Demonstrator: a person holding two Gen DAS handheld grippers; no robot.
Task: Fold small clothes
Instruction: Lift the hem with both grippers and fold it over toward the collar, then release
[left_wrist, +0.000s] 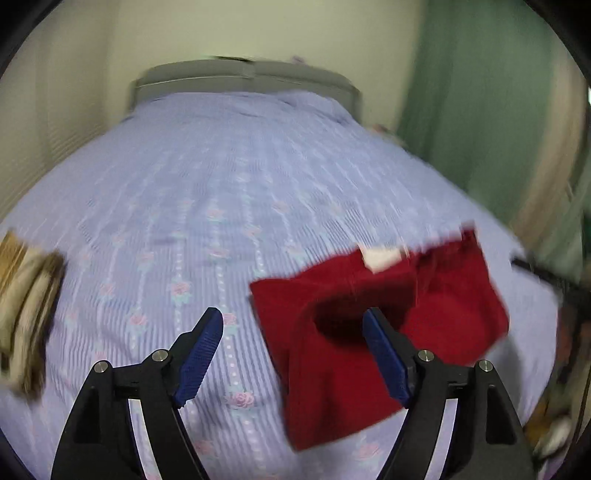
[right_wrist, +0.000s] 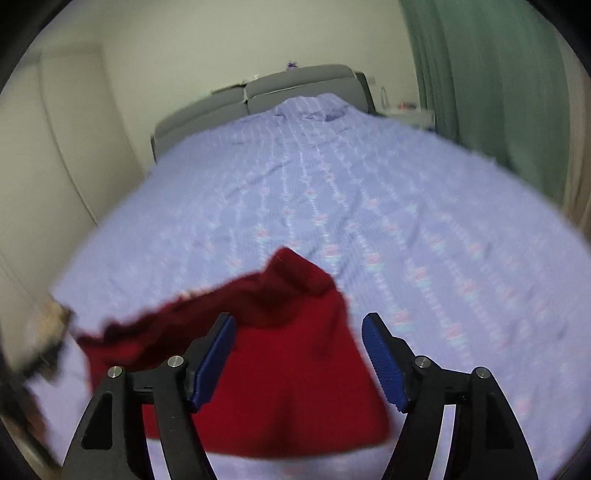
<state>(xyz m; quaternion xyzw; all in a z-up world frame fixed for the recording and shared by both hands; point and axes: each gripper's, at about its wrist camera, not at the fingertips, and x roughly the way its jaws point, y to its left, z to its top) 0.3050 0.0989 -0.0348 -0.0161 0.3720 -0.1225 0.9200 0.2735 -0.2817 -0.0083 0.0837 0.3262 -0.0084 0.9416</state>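
Observation:
A small dark red garment (left_wrist: 332, 387) is spread loosely over the lilac flowered bedspread (left_wrist: 221, 184), with a white label (left_wrist: 380, 258) at its far edge and a dark hollow in its middle. My left gripper (left_wrist: 292, 314) is open above the garment's left part; its right finger overlaps the cloth in the picture and the pads do not press on it. In the right wrist view the same red garment (right_wrist: 288, 387) lies rumpled under my right gripper (right_wrist: 299, 319), which is open with the cloth showing in the gap. Both views are blurred.
A stack of folded tan and cream cloth (left_wrist: 26, 306) sits at the bed's left edge. The grey headboard (right_wrist: 295, 85) closes the far end, a pale wall runs along the left, and a green curtain (right_wrist: 498, 92) hangs on the right.

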